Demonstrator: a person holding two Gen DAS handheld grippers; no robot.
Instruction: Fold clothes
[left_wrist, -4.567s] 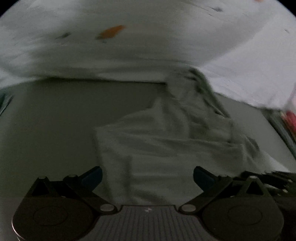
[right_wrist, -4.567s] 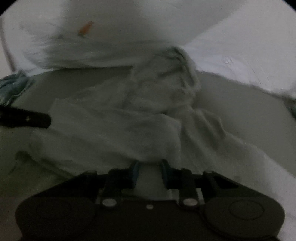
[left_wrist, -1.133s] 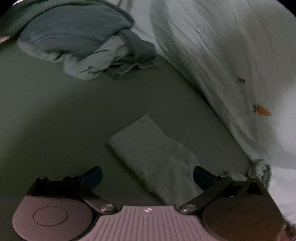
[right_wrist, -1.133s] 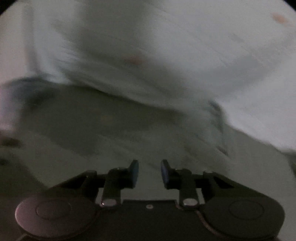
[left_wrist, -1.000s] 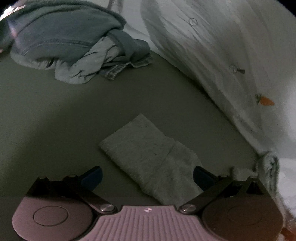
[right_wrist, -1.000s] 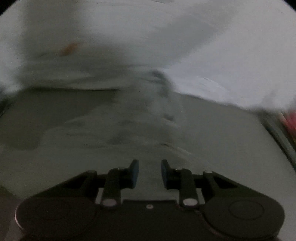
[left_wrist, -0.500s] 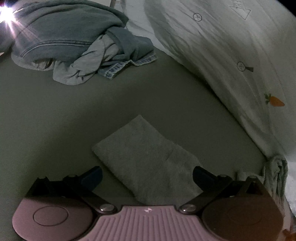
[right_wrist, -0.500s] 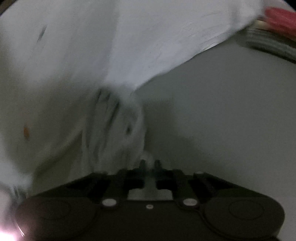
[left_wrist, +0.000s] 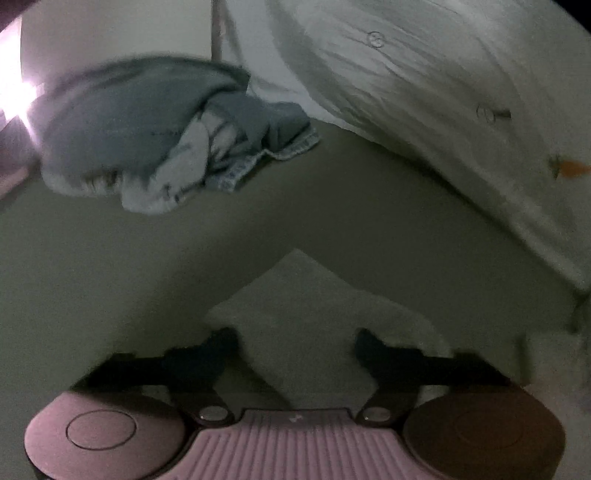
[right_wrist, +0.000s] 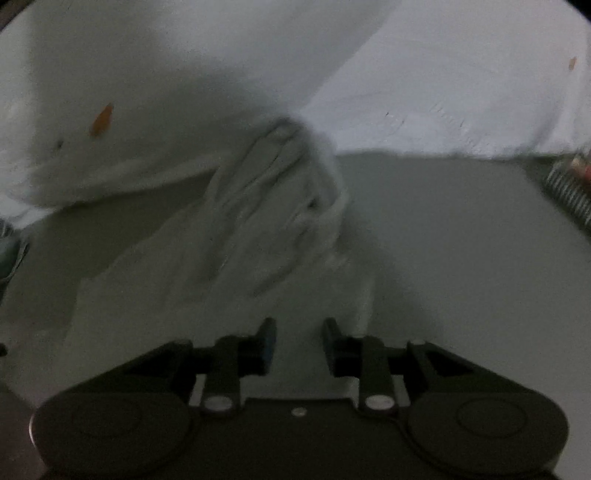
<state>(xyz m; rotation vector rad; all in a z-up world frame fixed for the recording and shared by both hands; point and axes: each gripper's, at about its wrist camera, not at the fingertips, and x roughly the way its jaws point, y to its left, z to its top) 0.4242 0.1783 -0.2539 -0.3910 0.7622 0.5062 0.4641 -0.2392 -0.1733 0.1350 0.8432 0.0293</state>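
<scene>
A pale grey garment lies on the bed, its folded end (left_wrist: 314, 306) flat and square-cornered. My left gripper (left_wrist: 295, 347) straddles the near edge of that fold. Its jaws are closing with cloth between them, and the pads stand clear of it. In the right wrist view the same pale garment (right_wrist: 229, 258) runs from a flat sheet up into a twisted bunch (right_wrist: 284, 192) against the duvet. My right gripper (right_wrist: 299, 345) sits low over its near edge. Those jaws are opening, a strip of cloth showing in the narrow gap between them.
A heap of blue denim and grey clothes (left_wrist: 147, 140) lies at the far left of the grey-green sheet (left_wrist: 110, 280). A white duvet with carrot prints (left_wrist: 443, 110) (right_wrist: 147, 92) rises along the back. A striped item (right_wrist: 569, 192) sits at the right edge.
The left jaws have narrowed from wide open and moved in over the folded end. The right jaws, pinched shut on cloth half a second ago, have parted, and that view swung back to the bunch.
</scene>
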